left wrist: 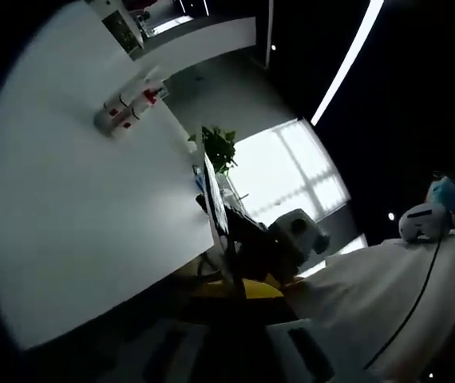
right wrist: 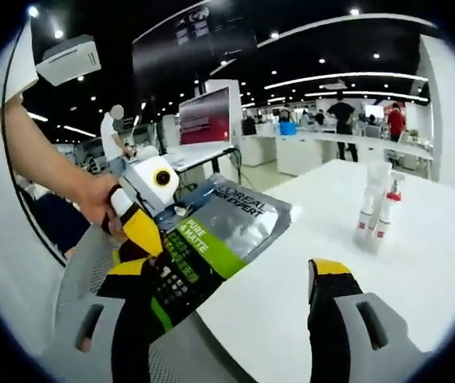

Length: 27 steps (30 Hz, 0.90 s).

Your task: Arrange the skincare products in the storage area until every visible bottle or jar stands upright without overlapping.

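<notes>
A grey and green L'Oreal pouch (right wrist: 219, 231) lies tilted over the near edge of the white table (right wrist: 291, 279). My left gripper (right wrist: 144, 231), held in a person's hand, has its yellow fingers at the pouch's left edge. In the left gripper view the yellow tips of my left gripper (left wrist: 239, 289) meet in the dim foreground. Small white bottles with red caps (right wrist: 375, 211) stand upright together further along the table. They appear again as white bottles (left wrist: 128, 108) on the table (left wrist: 92, 223). My right gripper (right wrist: 231, 275) is open, its jaws wide apart over the pouch and table edge.
A person's bare arm (right wrist: 44, 159) reaches in from the left. A monitor with a red screen (right wrist: 203, 116) stands behind the table. People (right wrist: 343, 112) stand at far desks. A potted plant (left wrist: 218, 148) sits past the table's end, before a bright window (left wrist: 287, 171).
</notes>
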Tool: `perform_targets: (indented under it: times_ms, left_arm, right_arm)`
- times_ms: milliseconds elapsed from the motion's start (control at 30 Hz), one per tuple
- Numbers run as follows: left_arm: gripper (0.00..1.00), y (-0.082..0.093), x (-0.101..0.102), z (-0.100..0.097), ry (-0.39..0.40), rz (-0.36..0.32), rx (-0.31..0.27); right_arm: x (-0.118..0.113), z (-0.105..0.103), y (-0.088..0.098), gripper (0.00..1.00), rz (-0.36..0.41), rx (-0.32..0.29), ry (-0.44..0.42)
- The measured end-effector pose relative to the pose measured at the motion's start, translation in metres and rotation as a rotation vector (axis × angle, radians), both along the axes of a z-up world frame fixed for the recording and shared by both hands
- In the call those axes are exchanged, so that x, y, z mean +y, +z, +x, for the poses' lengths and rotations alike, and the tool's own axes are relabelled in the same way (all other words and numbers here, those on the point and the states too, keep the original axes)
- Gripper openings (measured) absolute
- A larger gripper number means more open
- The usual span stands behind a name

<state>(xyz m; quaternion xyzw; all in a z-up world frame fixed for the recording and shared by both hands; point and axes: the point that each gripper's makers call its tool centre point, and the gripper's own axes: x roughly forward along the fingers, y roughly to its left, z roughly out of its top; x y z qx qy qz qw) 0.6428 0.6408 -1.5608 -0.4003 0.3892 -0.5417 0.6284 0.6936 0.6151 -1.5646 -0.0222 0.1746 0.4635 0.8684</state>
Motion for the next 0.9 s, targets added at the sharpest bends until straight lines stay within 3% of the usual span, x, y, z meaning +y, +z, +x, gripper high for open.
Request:
perform_targets:
  times_ms: [100,467,667,900]
  left_arm:
    - [0.02,0.0,0.001,0.004,0.023,-0.003,0.007]
    - [0.02,-0.002,0.001,0.004,0.018,-0.006,0.034]
    - [0.02,-0.002,0.006,0.011,0.053,-0.022,0.056]
    - [0.02,-0.001,0.009,0.014,0.074,-0.026,0.066]
  right_arm:
    - [-0.003,0.007,0.006,0.78,-0.007,-0.053,-0.029]
    - [0.008,-0.003,0.007,0.78,-0.012,-0.077,0.02]
    - [0.007,0.004,0.002,0.86,0.016,-0.015,-0.014]
    - [0.0,0.013,0.0,0.86,0.033,0.022,-0.072]
